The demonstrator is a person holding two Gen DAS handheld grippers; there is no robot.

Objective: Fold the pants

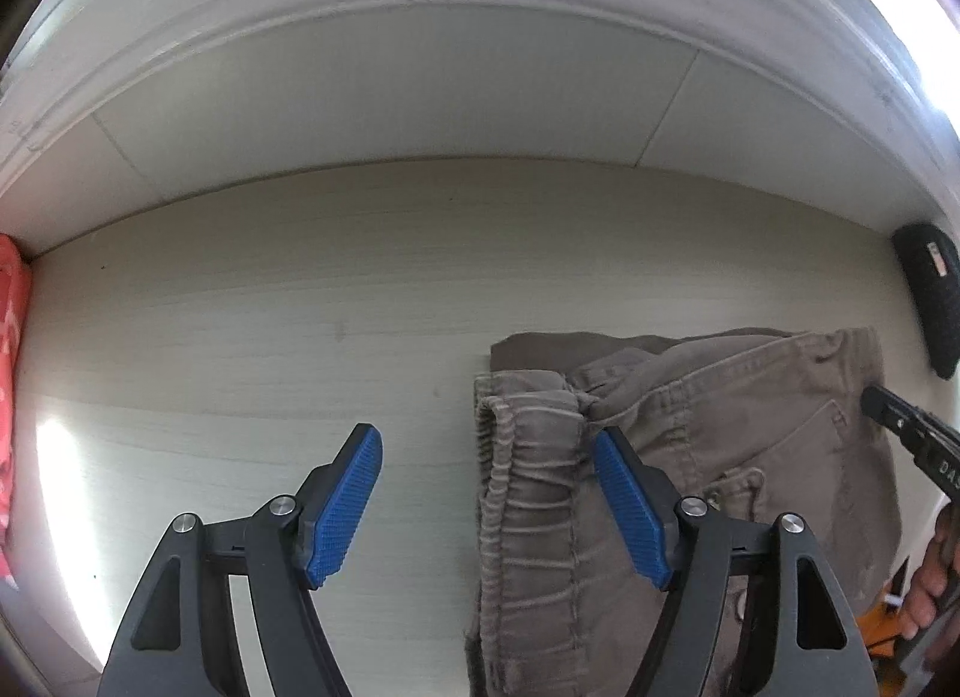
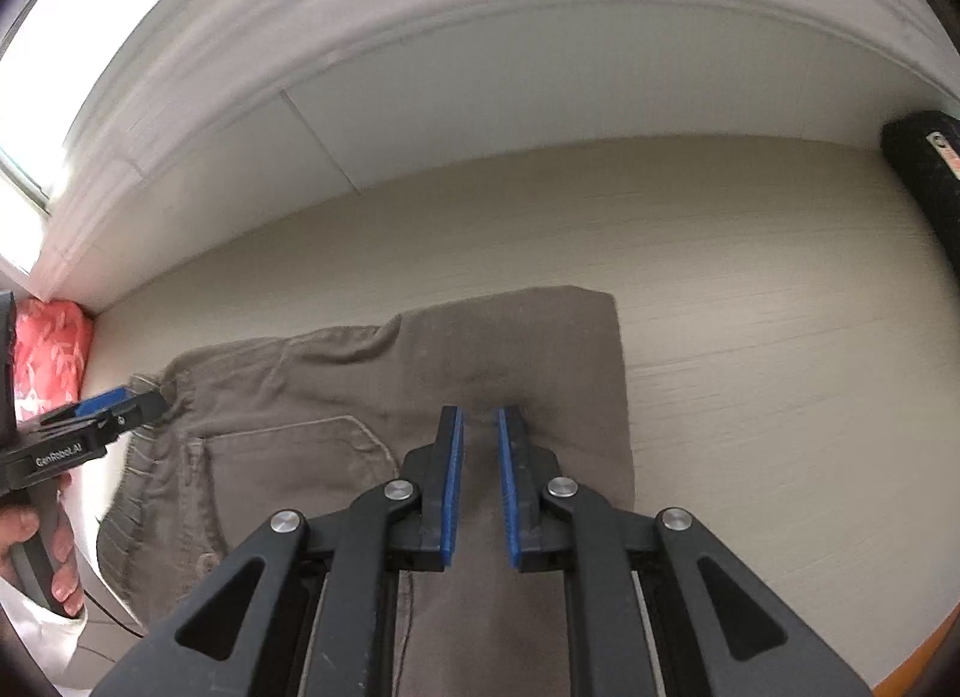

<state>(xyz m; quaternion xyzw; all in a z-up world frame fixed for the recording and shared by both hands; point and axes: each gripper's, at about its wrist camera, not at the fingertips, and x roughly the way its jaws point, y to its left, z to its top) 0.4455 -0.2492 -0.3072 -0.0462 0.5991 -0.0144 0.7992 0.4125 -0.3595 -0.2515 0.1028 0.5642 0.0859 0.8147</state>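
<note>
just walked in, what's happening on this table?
A person is folding brown pants on a pale table, one hand-held gripper per hand. The left hand-held gripper hangs open over the elastic waistband. The right hand-held gripper has its jaws nearly together over the folded end, with no cloth visibly pinched.

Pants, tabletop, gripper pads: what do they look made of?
Pants: brown woven cotton-like twill, matte, with visible stitched seams, pocket and gathered elastic waistband.
Tabletop: pale wood-grain laminate by the look, low sheen; fine grain lines.
Left gripper pads: blue ribbed rubber or plastic, hard to tell which.
</note>
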